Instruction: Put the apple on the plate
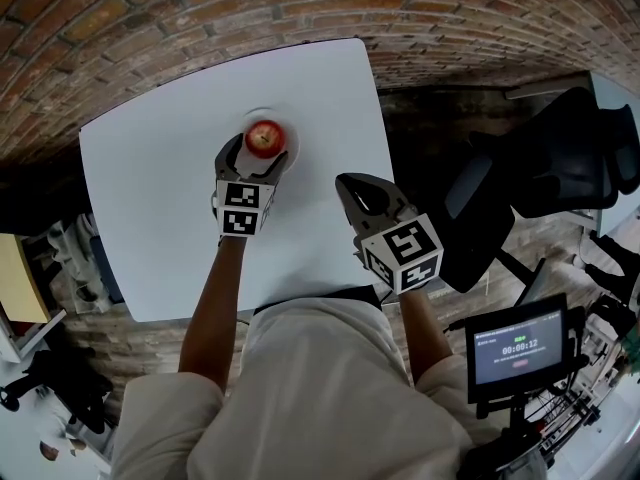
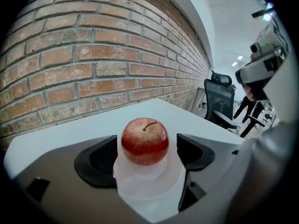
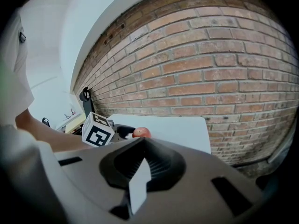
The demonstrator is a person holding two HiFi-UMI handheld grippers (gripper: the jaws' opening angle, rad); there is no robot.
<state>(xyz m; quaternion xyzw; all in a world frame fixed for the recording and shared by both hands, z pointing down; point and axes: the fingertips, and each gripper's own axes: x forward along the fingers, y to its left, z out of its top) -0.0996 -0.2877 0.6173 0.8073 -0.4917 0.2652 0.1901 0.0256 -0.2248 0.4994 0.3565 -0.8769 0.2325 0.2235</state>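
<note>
The apple (image 2: 145,141) sat on the white plate (image 2: 145,190), stem up and its stem-to-base axis near vertical, so it looked settled. The left gripper (image 1: 255,156) straddled the plate's centre, its jaws released with slim gaps either side of the fruit, which suggests the placing was done. The right gripper (image 3: 141,148), well clear of the plate, was clenched on nothing and apparently idle.

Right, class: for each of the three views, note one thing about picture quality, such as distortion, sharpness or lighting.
Head view: the fisheye lens bends the brick wall into an arc, and the white plate barely shows against the white table. Left gripper view: the apple is sharp and evenly lit, while the ceiling is washed out. Right gripper view: the brick courses bow strongly, and dark vignetting fills the corners.
</note>
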